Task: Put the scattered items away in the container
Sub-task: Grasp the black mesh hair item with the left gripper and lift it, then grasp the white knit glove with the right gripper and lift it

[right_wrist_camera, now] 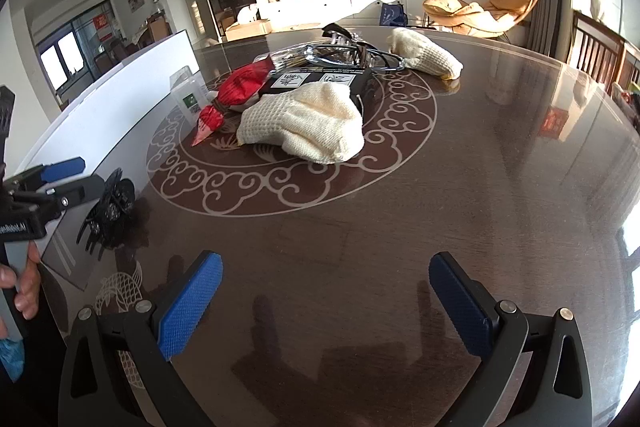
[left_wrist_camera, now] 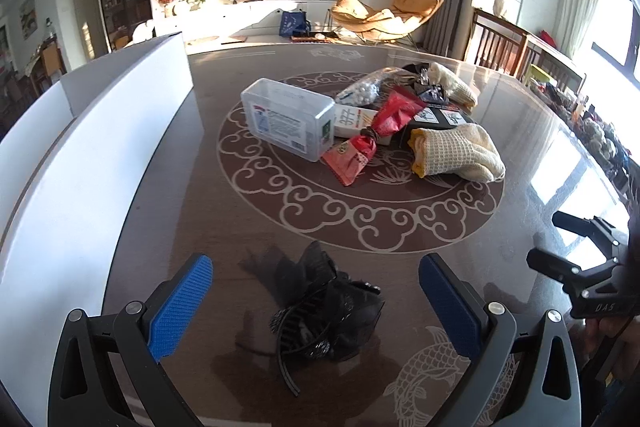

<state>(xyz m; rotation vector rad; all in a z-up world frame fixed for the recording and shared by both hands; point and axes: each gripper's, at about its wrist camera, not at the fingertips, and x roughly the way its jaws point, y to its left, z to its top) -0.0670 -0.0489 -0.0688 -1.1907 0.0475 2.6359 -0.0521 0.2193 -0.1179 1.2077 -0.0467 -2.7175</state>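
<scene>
A black lace hair clip [left_wrist_camera: 328,311] lies on the dark table between the fingers of my open left gripper [left_wrist_camera: 316,303], not touching either pad; it also shows in the right wrist view [right_wrist_camera: 110,205]. A white container [left_wrist_camera: 92,151] stands at the left. A heap sits mid-table: a clear plastic box [left_wrist_camera: 290,119], a red packet [left_wrist_camera: 372,135], cream knitted gloves [left_wrist_camera: 456,151], a black box [right_wrist_camera: 320,83] and a bag of white beads [left_wrist_camera: 360,93]. My right gripper [right_wrist_camera: 326,303] is open and empty over bare table, near of the gloves [right_wrist_camera: 308,127].
The round table [right_wrist_camera: 500,187] has a pale scroll-pattern ring and a fish motif [left_wrist_camera: 420,375] near the front edge. Wooden chairs [left_wrist_camera: 504,45] stand at the far right. The right gripper's body [left_wrist_camera: 592,267] shows at the right of the left wrist view.
</scene>
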